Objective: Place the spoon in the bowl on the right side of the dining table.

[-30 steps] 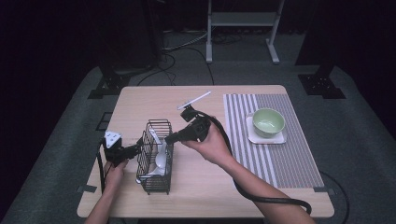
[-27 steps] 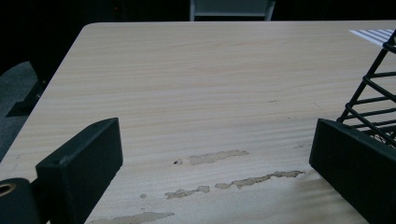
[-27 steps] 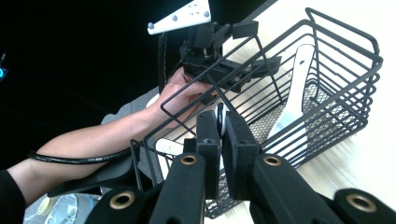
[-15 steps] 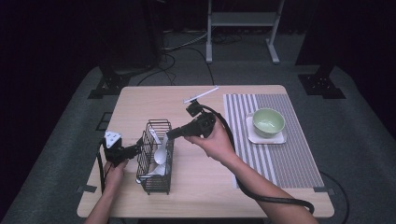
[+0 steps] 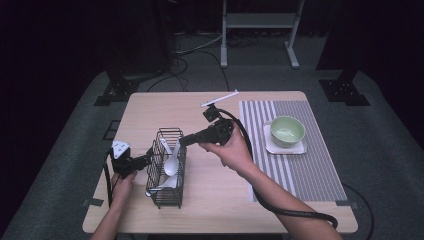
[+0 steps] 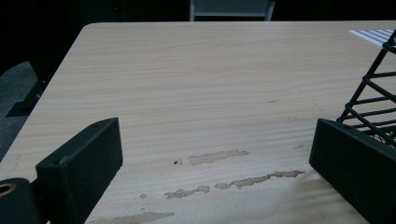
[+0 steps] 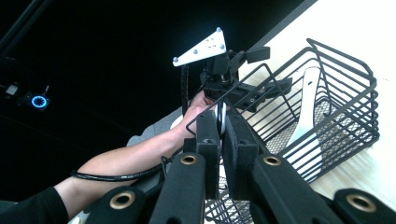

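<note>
right gripper (image 7: 219, 122) clamped tight on a white spoon's handle (image 7: 220, 116), now lifted partway above the wire basket (image 5: 167, 167); left gripper (image 5: 145, 161) open, steadying the basket's side.

Dark room, black surround. Grey carpet (image 5: 65, 165) underfoot. Light wood worktop (image 5: 220, 205) lit from above. Metal stand (image 5: 257, 20) and cables (image 5: 200, 50) on floor behind.

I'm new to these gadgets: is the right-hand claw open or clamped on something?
Clamped. In the right gripper view the right claw has its pads pressed together on a white spoon handle, above the wire basket.
</note>
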Tool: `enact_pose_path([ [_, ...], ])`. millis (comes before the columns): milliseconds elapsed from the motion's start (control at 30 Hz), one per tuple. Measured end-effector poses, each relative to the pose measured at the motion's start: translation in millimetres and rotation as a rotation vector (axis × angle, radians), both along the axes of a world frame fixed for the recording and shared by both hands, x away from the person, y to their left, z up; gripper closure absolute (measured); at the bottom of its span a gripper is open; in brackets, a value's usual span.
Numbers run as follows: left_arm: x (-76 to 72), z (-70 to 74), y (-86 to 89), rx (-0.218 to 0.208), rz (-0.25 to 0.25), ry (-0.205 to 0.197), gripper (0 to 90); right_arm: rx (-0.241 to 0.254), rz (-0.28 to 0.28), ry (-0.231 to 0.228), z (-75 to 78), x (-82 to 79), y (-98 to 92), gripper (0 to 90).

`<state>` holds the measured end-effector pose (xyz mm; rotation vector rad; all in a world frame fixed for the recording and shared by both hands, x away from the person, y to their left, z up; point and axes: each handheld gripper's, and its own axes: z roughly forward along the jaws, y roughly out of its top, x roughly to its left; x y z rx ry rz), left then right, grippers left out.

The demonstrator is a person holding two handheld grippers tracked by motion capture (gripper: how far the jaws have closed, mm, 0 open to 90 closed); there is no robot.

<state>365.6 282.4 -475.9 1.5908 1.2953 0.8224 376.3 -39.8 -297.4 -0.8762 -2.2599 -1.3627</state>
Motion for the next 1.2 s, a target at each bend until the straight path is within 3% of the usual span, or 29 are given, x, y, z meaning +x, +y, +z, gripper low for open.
enact_pose_path([
  [767, 0.0, 0.1, -0.4, 0.003, 0.001, 0.001, 1.6, 0.090, -0.032, 0.034, 18.9, 0.2, -27.6, 85.7],
  [1200, 0.0, 0.1, -0.3, 0.005, 0.003, 0.002, 1.6, 0.101, -0.087, 0.042, 21.6, -2.9, -65.9, 85.7],
])
